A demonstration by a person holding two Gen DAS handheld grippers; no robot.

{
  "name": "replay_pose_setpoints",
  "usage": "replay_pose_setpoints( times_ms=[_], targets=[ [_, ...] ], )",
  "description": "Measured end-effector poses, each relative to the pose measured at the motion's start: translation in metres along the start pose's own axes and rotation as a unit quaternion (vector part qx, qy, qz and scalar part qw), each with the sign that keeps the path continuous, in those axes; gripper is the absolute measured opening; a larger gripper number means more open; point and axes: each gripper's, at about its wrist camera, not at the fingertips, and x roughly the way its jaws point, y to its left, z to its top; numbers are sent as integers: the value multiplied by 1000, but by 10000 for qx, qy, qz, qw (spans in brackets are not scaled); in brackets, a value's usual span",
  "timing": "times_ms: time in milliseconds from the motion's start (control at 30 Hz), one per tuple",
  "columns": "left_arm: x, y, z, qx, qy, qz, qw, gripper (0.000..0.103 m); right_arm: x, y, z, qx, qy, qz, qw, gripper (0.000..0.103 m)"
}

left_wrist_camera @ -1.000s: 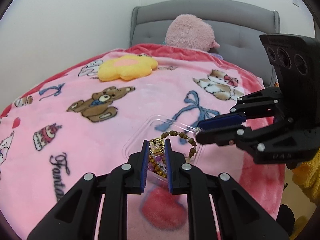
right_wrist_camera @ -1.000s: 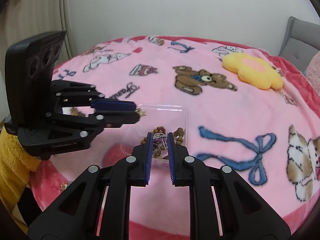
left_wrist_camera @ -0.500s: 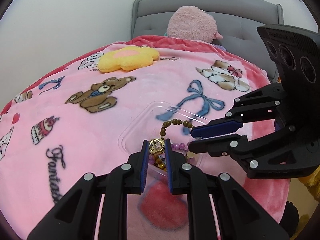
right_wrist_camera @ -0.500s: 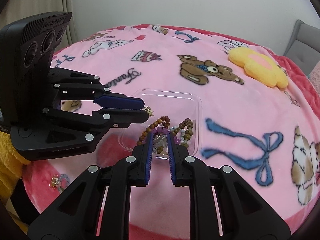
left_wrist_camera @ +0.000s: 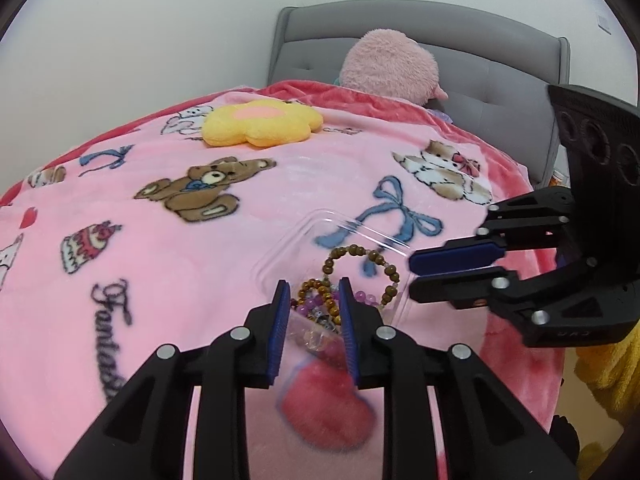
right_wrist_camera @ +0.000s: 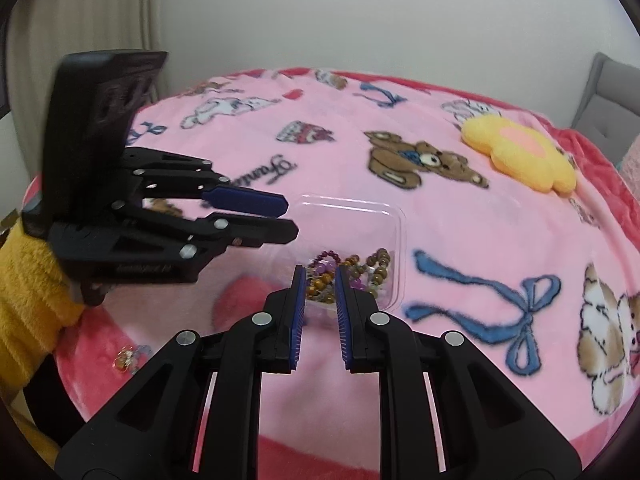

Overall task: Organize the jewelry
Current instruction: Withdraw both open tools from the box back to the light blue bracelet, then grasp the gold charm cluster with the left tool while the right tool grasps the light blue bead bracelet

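A clear plastic tray (left_wrist_camera: 320,220) (right_wrist_camera: 352,208) lies on the pink blanket. It holds several bead bracelets (left_wrist_camera: 356,268) (right_wrist_camera: 348,268), brown and purple. My left gripper (left_wrist_camera: 314,286) is open and empty just above the tray's near edge; it also shows in the right wrist view (right_wrist_camera: 290,216), left of the tray. My right gripper (right_wrist_camera: 320,272) is open and empty over the tray's near side; it also shows in the left wrist view (left_wrist_camera: 414,272), right of the tray. A small gold trinket (right_wrist_camera: 126,356) lies on the red blanket edge at the left.
The pink cartoon blanket (left_wrist_camera: 160,240) covers the bed. A yellow flower cushion (left_wrist_camera: 260,122) (right_wrist_camera: 520,156) and a pink plush toy (left_wrist_camera: 390,66) lie toward the grey headboard (left_wrist_camera: 500,76). The bed edge drops off near the right gripper's side.
My left gripper has opened and the gold ornament it held is gone from its fingers. The right gripper has opened a little and drawn back from the tray.
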Motion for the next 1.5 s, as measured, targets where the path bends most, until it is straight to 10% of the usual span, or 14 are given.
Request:
replay_pose_setpoints(
  times_ms=[700,1167,1500],
  targets=[
    [-94,-37,-111,31,217,801,9965,59,-3,85,-82,-585,445,1177,9903,35],
    [-83,-56,-166,18,833,515,9952,58,13,113,-100,-785,688,1453,9839,25],
    [-75,-58,-170,40,868,413,9954,33,12,118,-103,-911,747,1499,9817,13]
  ],
)
